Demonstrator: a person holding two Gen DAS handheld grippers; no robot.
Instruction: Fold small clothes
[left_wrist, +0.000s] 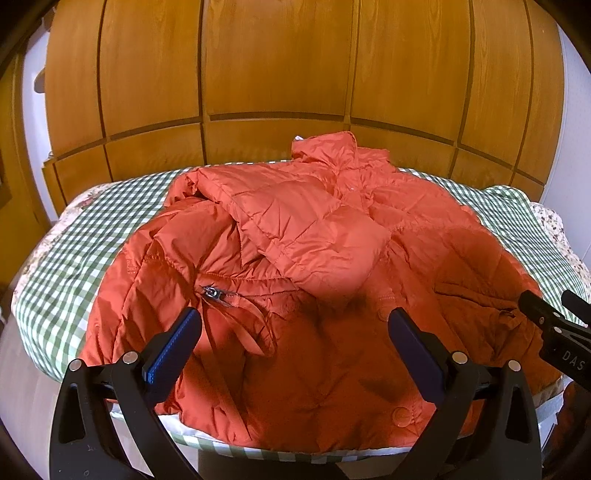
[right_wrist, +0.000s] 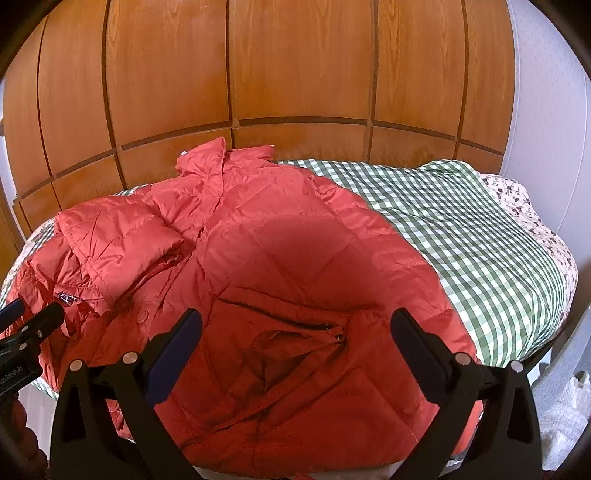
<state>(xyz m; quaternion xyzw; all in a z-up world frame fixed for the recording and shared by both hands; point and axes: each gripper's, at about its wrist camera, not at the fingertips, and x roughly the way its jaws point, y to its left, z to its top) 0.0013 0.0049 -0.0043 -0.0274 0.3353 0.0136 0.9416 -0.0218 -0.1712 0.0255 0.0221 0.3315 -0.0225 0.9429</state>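
Lying spread on a green checked cloth (left_wrist: 74, 236), an orange puffer jacket (left_wrist: 295, 258) fills the left wrist view, one sleeve (left_wrist: 295, 225) folded across its chest; the left gripper (left_wrist: 294, 332) hangs over the hem, jaws wide apart. From the right wrist, the right gripper (right_wrist: 295, 332) gapes above a zipped pocket (right_wrist: 295, 321), holding nothing.

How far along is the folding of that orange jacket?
Barely begun. Done: one sleeve already lies folded across the orange jacket on the checked cloth. In hand: nothing; left tongs and right tongs are open above the hem. Left: the remaining folds.
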